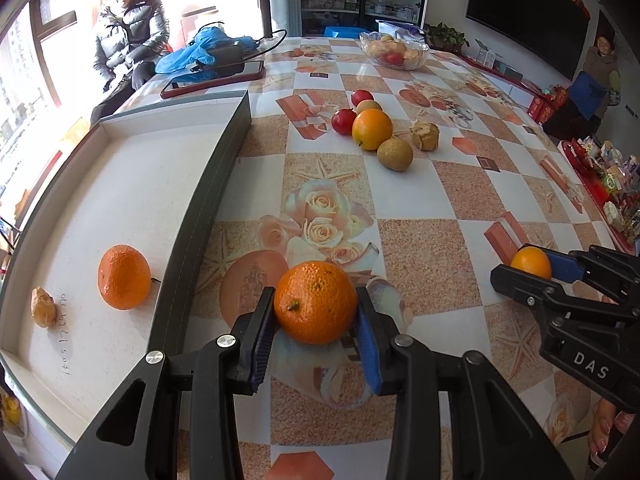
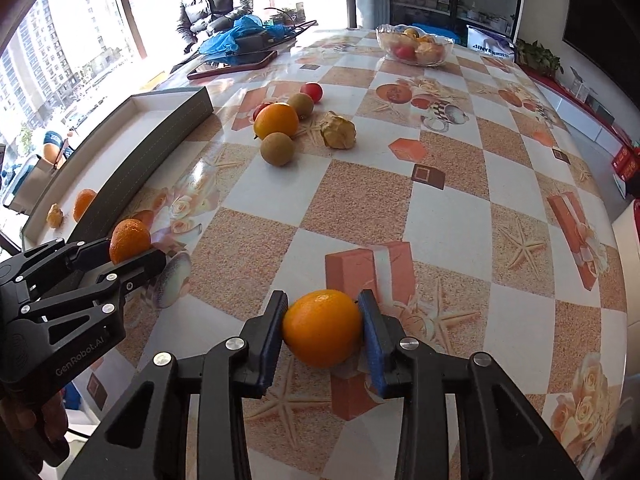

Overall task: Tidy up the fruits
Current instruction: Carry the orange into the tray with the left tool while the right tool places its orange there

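A: Item one, nearest: left hand-held gripper (image 1: pixel 316 316), jaws closed on a mandarin (image 1: pixel 315 302), blue pads pressed to both its sides, low over the table (image 1: pixel 460 184), just right of the box wall.

B: Item two: right hand-held gripper (image 2: pixel 323 330), clamped on a smooth orange (image 2: pixel 322 328), one pad on each flank, above an orange gift-box print on the tablecloth.

A: Item three, left: a shallow grey-walled box (image 1: pixel 212 184) with a white floor. Contents: a second mandarin (image 1: pixel 124 277) and a small tan piece (image 1: pixel 43 307), lying apart near the close end.

B: Item four, mid-table, well apart from both grippers: a cluster of loose fruit. One large orange (image 2: pixel 277 121), two brown round fruits (image 2: pixel 277 149), two red fruits (image 1: pixel 343 121), touching or nearly so. Beside them, a crumpled tan husk (image 2: pixel 338 130).

A: Item five, far end: glass bowl (image 1: pixel 394 53) with mixed fruit; red-cased phone (image 1: pixel 212 80); blue plastic bag (image 1: pixel 200 52).

B: Beyond the table edge: a seated person in a dark puffer jacket (image 2: pixel 214 0), by the window.
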Demonstrator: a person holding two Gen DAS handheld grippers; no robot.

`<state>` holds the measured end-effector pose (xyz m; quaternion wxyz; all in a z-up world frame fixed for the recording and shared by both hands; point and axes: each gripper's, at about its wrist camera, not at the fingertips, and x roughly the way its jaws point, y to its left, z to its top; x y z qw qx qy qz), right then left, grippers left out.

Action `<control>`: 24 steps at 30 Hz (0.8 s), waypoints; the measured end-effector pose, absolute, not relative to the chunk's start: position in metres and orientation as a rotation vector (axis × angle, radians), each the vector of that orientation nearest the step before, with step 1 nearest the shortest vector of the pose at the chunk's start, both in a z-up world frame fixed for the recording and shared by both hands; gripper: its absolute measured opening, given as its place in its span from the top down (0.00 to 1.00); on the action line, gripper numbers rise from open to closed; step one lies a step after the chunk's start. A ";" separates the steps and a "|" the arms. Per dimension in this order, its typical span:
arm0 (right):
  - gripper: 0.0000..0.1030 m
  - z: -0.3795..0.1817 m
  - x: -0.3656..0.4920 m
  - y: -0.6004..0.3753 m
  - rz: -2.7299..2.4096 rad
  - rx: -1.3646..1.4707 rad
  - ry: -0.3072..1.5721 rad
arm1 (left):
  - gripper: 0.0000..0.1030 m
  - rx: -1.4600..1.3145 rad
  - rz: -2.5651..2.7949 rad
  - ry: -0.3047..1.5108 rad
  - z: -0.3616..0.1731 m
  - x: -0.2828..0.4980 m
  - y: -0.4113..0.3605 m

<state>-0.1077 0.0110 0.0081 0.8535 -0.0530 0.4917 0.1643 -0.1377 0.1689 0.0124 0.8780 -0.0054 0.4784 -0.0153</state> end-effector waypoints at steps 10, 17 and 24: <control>0.63 0.010 -0.108 -0.004 0.347 -0.035 1.072 | 0.61 -0.068 -0.067 1.027 0.017 -0.141 0.172; 0.63 0.017 -0.105 -0.019 0.346 0.049 1.093 | 0.61 -0.088 -0.093 1.011 0.031 -0.147 0.174; 0.63 0.026 -0.105 -0.017 0.359 0.065 1.085 | 0.61 -0.084 -0.096 0.983 0.050 -0.149 0.178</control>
